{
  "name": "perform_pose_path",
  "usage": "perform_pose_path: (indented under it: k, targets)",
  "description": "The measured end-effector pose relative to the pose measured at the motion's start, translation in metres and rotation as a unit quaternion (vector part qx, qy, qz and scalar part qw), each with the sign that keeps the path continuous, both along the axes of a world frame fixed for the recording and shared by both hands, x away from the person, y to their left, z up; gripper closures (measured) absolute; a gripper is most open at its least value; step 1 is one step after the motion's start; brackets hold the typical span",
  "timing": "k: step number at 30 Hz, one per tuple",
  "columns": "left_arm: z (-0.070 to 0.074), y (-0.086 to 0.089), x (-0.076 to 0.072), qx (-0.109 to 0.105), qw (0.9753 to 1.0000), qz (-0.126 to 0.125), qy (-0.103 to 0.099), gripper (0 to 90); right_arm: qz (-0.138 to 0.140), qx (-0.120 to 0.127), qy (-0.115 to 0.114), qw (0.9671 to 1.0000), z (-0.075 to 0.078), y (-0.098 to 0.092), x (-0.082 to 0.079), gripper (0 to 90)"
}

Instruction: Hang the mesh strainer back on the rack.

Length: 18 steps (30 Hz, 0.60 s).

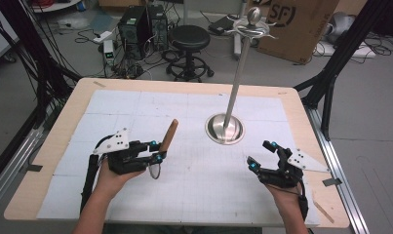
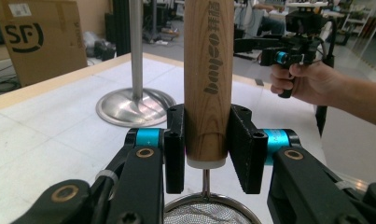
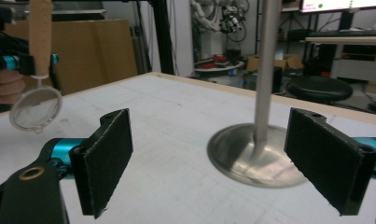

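Observation:
A small mesh strainer with a wooden handle (image 1: 169, 134) is held upright, its mesh bowl (image 1: 155, 170) hanging below. My left gripper (image 1: 157, 150) is shut on the handle near its lower end. In the left gripper view the handle (image 2: 209, 79) stands between the pads, and the mesh rim (image 2: 209, 214) sits just under them. A steel stand (image 1: 225, 129) with a tall pole and hooks at its top (image 1: 254, 27) stands mid-table. My right gripper (image 1: 259, 154) is open and empty to the right of the stand's base. The stand's base (image 3: 251, 156) lies ahead between its pads.
A white gridded mat (image 1: 184, 195) covers the wooden table (image 1: 301, 112). Beyond the far edge stand a black stool (image 1: 189, 39), computer towers (image 1: 135, 24) and a cardboard box (image 1: 296, 24). Black frame legs (image 1: 330, 83) rise at the right.

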State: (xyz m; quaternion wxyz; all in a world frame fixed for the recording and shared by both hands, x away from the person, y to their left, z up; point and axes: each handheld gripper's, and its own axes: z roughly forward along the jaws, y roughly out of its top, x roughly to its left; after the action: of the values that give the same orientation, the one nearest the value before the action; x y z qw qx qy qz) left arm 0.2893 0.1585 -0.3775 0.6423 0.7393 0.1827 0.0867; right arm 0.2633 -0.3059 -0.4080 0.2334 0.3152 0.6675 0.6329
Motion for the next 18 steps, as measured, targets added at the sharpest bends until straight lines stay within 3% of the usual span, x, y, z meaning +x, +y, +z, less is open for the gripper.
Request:
perform_pose_path:
  k: [6,12,18]
  targets:
    - [0.006,-0.007,0.002,-0.006,1.0,-0.005,-0.003,68.8,0.035,0.01,-0.002,0.9993,0.016,0.015,0.009,14.2]
    - [0.021,-0.022,0.006,0.006,0.9998,-0.013,-0.013,68.8,0.062,0.02,0.001,0.9979,0.028,0.03,0.018,14.2]
    - [0.034,-0.039,0.009,0.003,0.9994,-0.028,-0.02,68.8,0.089,0.032,-0.013,0.9955,0.043,0.044,0.023,14.2]
